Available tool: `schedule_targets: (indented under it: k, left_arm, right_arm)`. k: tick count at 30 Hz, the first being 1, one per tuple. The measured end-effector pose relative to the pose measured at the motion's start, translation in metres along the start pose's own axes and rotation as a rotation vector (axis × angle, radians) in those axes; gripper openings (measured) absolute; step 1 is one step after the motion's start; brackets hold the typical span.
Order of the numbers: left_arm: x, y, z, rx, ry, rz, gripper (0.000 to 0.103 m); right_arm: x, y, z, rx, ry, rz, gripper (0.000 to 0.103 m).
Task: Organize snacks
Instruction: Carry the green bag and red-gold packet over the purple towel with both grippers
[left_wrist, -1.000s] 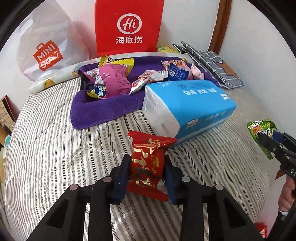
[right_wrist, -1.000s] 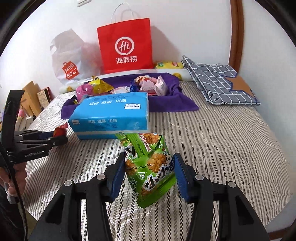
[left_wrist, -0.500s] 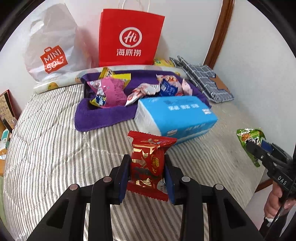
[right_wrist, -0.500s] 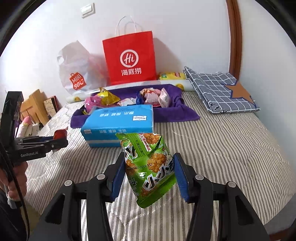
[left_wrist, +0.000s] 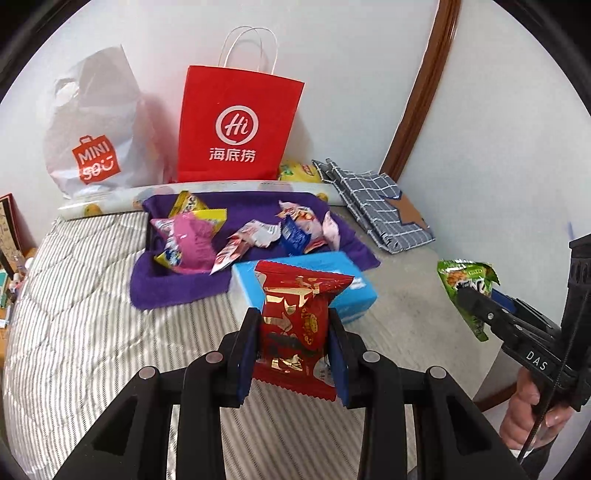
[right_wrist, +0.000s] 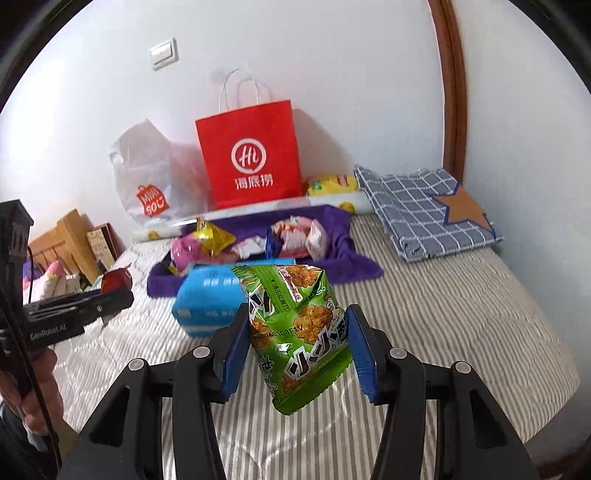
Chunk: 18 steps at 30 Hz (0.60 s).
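Left claw (left_wrist: 291, 354) around red snack packet (left_wrist: 299, 317)

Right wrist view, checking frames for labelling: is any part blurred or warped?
Right wrist view: the blue tissue pack and snacks behind look smeared, while the green crinkly snack bag stays sharp; fisheye bends the brown wooden door frame. Left wrist view: sharp, equally bowed.
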<state>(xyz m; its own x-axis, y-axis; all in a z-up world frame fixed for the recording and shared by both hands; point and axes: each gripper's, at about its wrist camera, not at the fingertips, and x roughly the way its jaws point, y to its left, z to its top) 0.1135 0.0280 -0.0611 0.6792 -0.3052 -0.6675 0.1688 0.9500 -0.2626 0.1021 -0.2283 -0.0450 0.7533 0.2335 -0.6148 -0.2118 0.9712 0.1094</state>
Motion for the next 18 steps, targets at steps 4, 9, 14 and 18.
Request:
schedule_targets:
  k: [4, 9, 14, 18]
  left_arm:
    - [0.004, -0.005, 0.017, 0.009, -0.02, 0.004, 0.033]
    - [0.013, -0.006, 0.036, 0.01, -0.041, 0.014, 0.033]
    - [0.023, 0.006, 0.051, -0.013, -0.063, 0.029, 0.033]
    - [0.036, 0.025, 0.06, -0.059, -0.075, 0.014, 0.033]
  right_arm:
    - [0.0, 0.002, 0.021, -0.015, -0.04, -0.003, 0.051]
    - [0.008, 0.003, 0.046, -0.025, -0.068, 0.007, 0.051]
    - [0.029, 0.007, 0.066, -0.033, -0.076, 0.027, 0.051]
    - [0.052, 0.011, 0.077, -0.031, -0.073, 0.051, 0.051]
